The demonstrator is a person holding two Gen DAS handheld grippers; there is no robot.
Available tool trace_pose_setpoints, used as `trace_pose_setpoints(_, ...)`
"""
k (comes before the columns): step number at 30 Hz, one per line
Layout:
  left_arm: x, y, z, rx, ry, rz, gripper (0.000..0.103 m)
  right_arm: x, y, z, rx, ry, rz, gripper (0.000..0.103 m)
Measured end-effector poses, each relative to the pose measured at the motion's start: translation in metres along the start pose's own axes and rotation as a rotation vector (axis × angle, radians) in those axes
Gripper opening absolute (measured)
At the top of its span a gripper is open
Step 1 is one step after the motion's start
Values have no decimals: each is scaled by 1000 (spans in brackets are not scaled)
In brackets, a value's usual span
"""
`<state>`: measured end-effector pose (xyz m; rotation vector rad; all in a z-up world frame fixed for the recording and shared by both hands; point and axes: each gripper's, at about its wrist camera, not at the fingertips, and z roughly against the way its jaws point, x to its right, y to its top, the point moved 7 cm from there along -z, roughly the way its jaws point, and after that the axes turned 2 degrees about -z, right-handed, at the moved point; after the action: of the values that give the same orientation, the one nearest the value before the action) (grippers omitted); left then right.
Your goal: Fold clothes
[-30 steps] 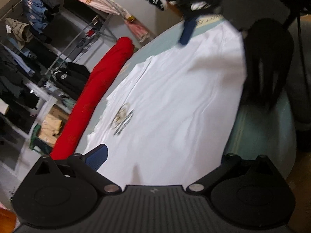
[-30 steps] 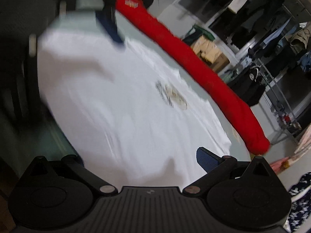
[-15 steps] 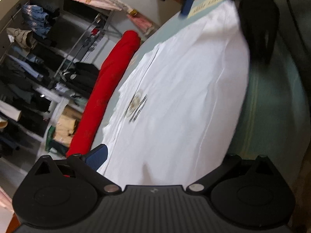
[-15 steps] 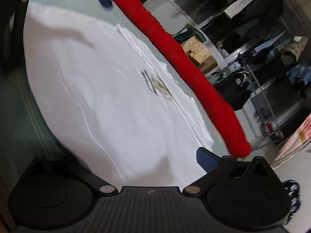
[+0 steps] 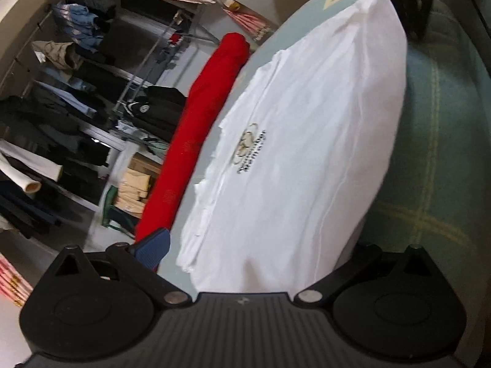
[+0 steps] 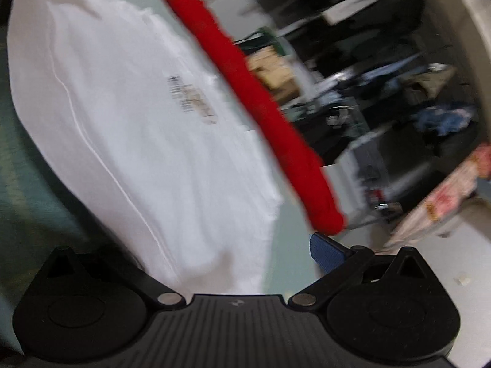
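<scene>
A white T-shirt (image 5: 307,141) with a small printed logo (image 5: 250,148) lies flat on the teal checked table cover (image 5: 435,141), its far edge showing stacked layers. My left gripper (image 5: 259,247) is open at the shirt's near end; its blue left pad (image 5: 153,247) sits off the cloth and the right finger is hidden by the shirt's edge. In the blurred right wrist view the same shirt (image 6: 122,128) fills the left half. My right gripper (image 6: 224,254) is open too, its blue pad (image 6: 325,253) beside the shirt's corner.
A long red fabric roll (image 5: 199,128) runs along the table's far edge, also the red roll (image 6: 267,107). Behind it stand racks of hanging clothes (image 5: 61,98) and cardboard boxes (image 5: 135,184). A dark object (image 5: 408,0) stands at the shirt's far end.
Both views have swung and tilted along the shirt. The other gripper, seen at the shirt's far end one second ago, has left each view. The shirt has stayed flat.
</scene>
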<state>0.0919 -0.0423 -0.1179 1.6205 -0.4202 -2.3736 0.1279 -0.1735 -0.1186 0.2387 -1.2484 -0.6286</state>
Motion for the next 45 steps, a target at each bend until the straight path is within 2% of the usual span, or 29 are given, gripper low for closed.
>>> trace_pose_setpoints(8,-15,-2,-11,-38,33,84,102,7,-1,-9,10,-53,2,103)
trace_pose_setpoints(14,-31,2,-20,-52,71,98,102,25,7,-21,32,-130,-41,103)
trace_pose_setpoints(22,-53,2,-47,-68,93,117,102,42,21,-55,34,-180,-54,103)
trace_pose_setpoints(35,-101,7,-129,-65,220,80,102,71,63,-136,54,-279,-27,103)
trace_pose_setpoints(45,-122,6,-200,-69,255,47,102,87,93,-204,67,-303,-13,103)
